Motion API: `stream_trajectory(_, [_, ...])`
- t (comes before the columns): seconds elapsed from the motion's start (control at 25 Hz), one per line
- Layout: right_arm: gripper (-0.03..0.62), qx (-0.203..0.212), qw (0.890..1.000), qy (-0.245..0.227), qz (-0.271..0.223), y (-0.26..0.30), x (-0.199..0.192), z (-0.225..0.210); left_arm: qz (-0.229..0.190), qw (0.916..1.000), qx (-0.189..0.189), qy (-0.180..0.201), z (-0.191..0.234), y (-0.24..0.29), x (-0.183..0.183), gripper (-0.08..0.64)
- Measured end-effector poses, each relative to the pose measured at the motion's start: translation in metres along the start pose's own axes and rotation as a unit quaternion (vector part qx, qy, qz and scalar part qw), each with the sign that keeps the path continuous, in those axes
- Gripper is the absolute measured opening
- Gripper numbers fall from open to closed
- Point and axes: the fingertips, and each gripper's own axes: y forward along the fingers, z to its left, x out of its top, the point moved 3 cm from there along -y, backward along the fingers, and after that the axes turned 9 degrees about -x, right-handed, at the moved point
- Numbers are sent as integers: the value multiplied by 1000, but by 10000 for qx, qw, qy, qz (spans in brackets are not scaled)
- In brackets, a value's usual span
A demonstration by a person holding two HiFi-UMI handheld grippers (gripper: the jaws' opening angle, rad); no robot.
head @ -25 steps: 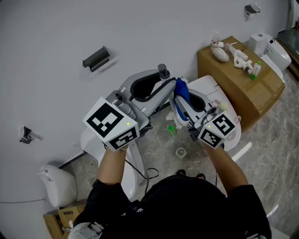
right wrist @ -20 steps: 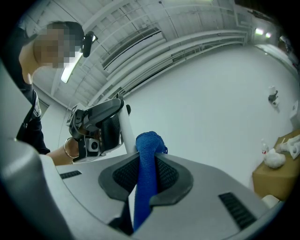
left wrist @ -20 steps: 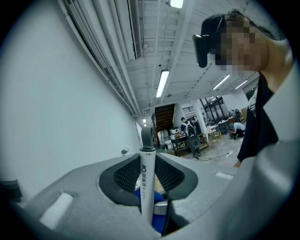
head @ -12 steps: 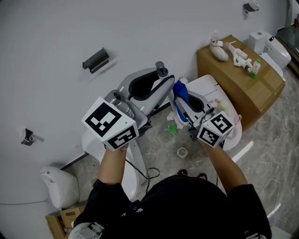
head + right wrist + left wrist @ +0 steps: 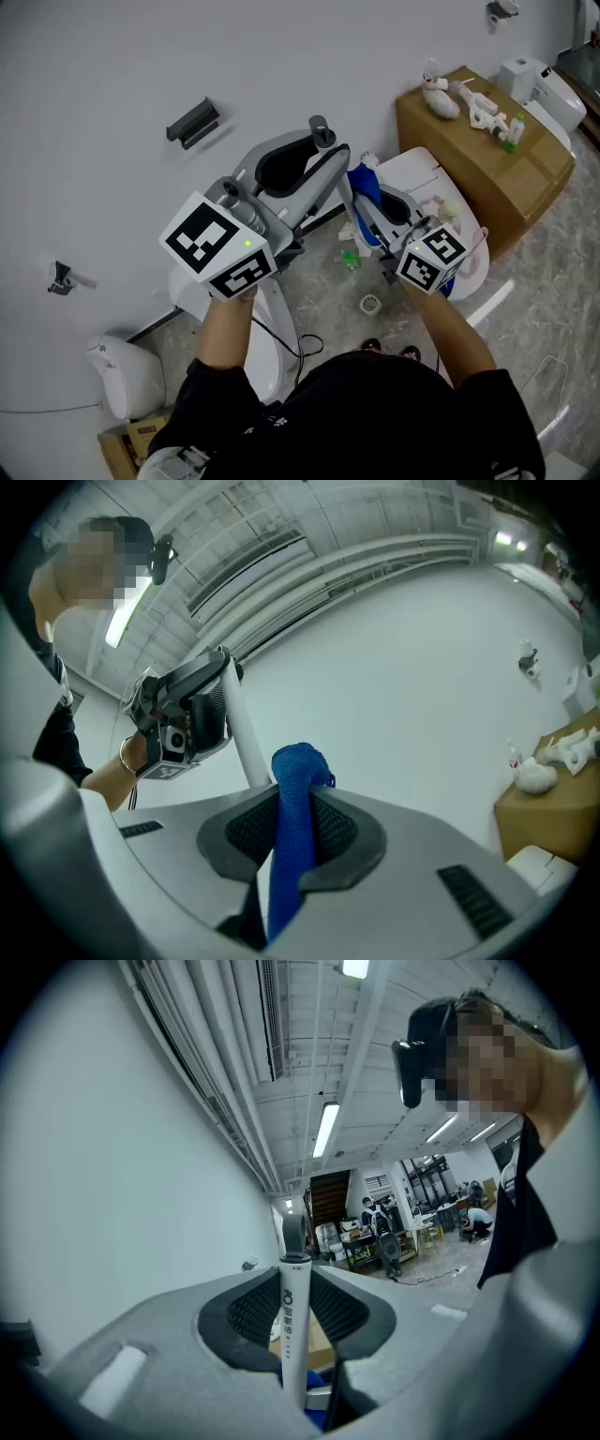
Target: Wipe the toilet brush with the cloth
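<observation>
Two tongs, both loaded: my left tongs (image 5: pixel 321 157) clamp the toilet brush (image 5: pixel 293 1326) by its white handle, and my right tongs (image 5: pixel 291 829) pinch the blue cloth (image 5: pixel 298 772), bunched against the shaft at four o'clock of the left grip. I judge the wipe under way; next I must slide the cloth along the shaft, pressing lightly. Below lies grey marbled floor (image 5: pixel 319 302), with a cardboard box (image 5: pixel 487 155) at two o'clock by the white wall (image 5: pixel 112 56).

Black short-sleeved shirt (image 5: pixel 375 412); grey left gripper (image 5: pixel 315 161) and right gripper (image 5: pixel 362 212), each bearing a white, black-marked cube (image 5: pixel 217 248).
</observation>
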Motion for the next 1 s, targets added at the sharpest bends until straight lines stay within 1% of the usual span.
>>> stream_trajectory(0.2, [64, -127, 9999, 45, 1, -3, -6, -4, -8, 10000, -73, 11, -3, 0, 4, 101])
stream_trajectory(0.44, [64, -184, 9998, 41, 43, -4, -14, -7, -24, 10000, -70, 21, -4, 0, 7, 101])
stream_trajectory(1.0, [64, -409, 9983, -15, 410, -4, -41, -28, -104, 9999, -76, -89, -2, 1, 6, 101])
